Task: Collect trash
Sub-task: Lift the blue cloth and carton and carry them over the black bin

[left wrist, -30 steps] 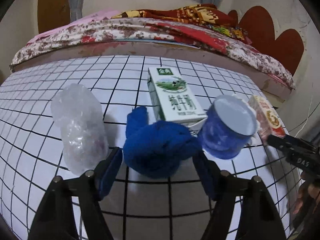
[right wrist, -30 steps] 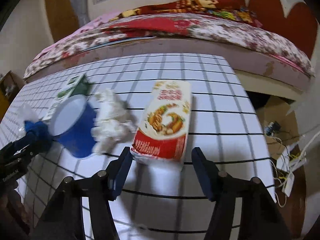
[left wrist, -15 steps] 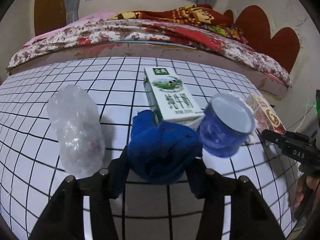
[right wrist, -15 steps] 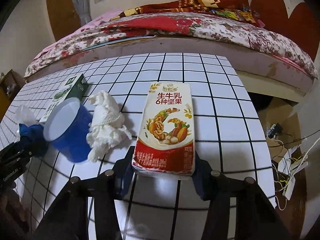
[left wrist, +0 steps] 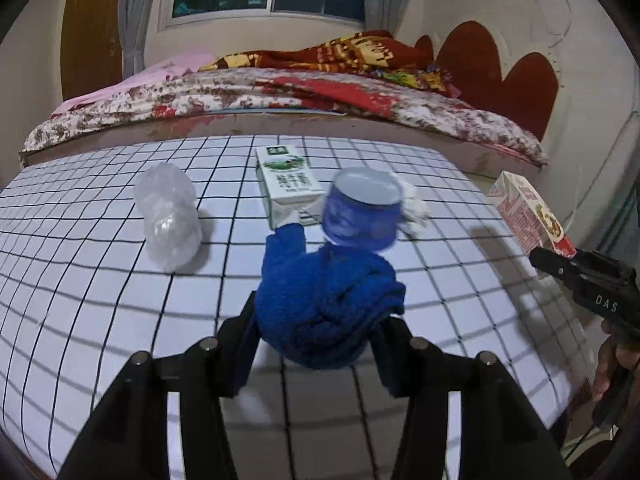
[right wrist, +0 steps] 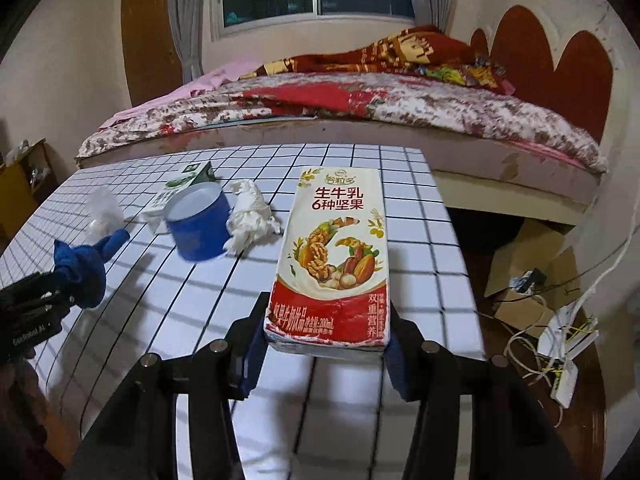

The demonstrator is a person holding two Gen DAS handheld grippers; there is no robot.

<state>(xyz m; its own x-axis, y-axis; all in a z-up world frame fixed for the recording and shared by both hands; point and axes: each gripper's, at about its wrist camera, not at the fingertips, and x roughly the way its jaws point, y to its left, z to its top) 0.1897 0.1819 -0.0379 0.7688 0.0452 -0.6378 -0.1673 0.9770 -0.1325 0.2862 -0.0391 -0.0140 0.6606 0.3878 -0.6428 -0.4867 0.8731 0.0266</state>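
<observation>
your left gripper (left wrist: 316, 344) was open around the blue cloth (left wrist: 326, 308) a second ago; now its fingers have closed on the bundle and it has come up off the checked counter (left wrist: 100, 280), one end of the cloth dangling toward the green milk carton (left wrist: 286, 182). your right gripper (right wrist: 326, 356) has done the same with the red nut-milk carton (right wrist: 334, 256): the fingers that stood clear of it now clamp its near end on both sides, and the carton juts out forward, raised above the counter. in my judgement that means two pieces of trash are secured and lifted, so the next step is to carry them to wherever the trash goes.

four pieces are left on the counter: the crumpled clear plastic (left wrist: 168, 216) on the left, the green milk carton in the middle, the blue cup (left wrist: 362, 210) lying on its side, and the crumpled white tissue (right wrist: 250, 216) just beside the cup.

no bin or bag shows in either view, so i cannot tell you where the drop point is. the inner pads of your left fingers are buried in the cloth and cannot be seen. the tissue is mostly hidden behind the cup in the left view, and the near counter is motion-blurred in both.
</observation>
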